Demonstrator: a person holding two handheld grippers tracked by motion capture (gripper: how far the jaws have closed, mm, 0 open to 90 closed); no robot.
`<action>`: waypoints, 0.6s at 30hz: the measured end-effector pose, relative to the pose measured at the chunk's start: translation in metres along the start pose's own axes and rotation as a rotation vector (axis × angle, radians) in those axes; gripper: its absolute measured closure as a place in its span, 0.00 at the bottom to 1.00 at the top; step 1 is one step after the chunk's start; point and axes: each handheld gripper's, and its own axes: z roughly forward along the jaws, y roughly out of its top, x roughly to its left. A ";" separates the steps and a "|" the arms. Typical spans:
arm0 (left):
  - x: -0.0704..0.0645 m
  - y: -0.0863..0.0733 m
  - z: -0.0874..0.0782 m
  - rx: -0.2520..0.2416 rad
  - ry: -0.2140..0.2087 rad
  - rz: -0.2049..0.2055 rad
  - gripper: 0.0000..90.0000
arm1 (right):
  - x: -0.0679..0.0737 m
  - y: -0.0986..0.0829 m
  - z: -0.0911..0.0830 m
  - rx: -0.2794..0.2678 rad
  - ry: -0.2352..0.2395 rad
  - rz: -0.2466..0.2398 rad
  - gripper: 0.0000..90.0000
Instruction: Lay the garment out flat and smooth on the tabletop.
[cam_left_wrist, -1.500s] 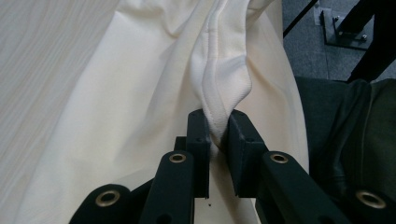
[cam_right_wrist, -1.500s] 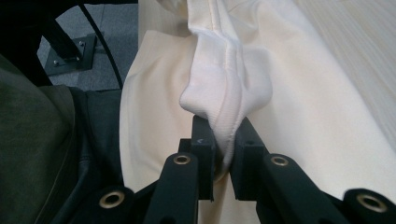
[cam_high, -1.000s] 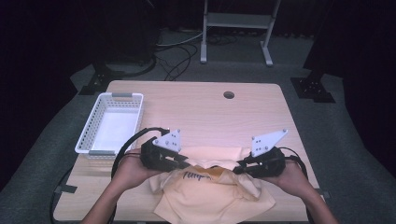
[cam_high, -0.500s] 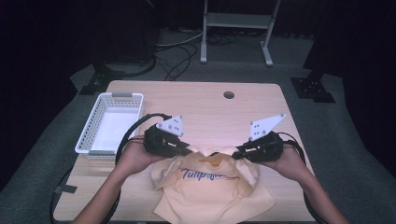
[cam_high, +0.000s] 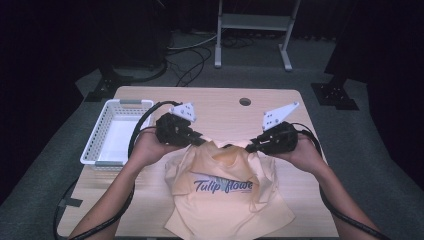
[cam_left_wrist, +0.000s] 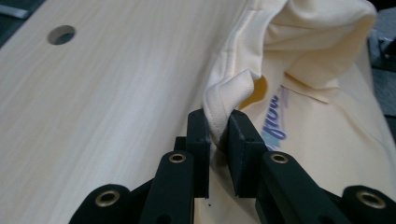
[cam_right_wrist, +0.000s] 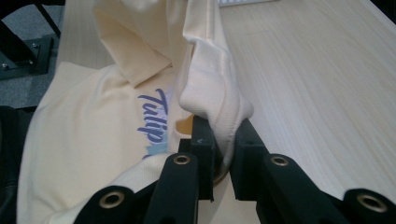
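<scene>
Holding the yellow T-shirt (cam_high: 225, 195) near the table's (cam_high: 220, 107) front edge, the left gripper (cam_high: 199, 141) and right gripper (cam_high: 251, 146), each clamped on a fold, should pull apart evenly to flatten it.

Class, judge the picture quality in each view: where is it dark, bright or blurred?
High view: table evenly lit, surroundings almost black. Left gripper view: T-shirt soft, far fold washed out. Right gripper view: left gripper's jaws aside, print on cloth readable, far edge blurred.
</scene>
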 end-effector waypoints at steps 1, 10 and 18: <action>0.008 0.003 0.001 -0.002 0.019 -0.011 0.89 | -0.005 0.001 0.000 0.006 -0.006 0.003 0.91; 0.105 0.067 0.013 -0.190 0.299 -0.270 0.73 | -0.106 0.073 -0.017 -0.035 -0.437 0.162 0.72; 0.081 0.039 0.038 -0.121 0.204 -0.211 0.61 | -0.096 0.040 -0.005 -0.008 -0.368 0.217 0.64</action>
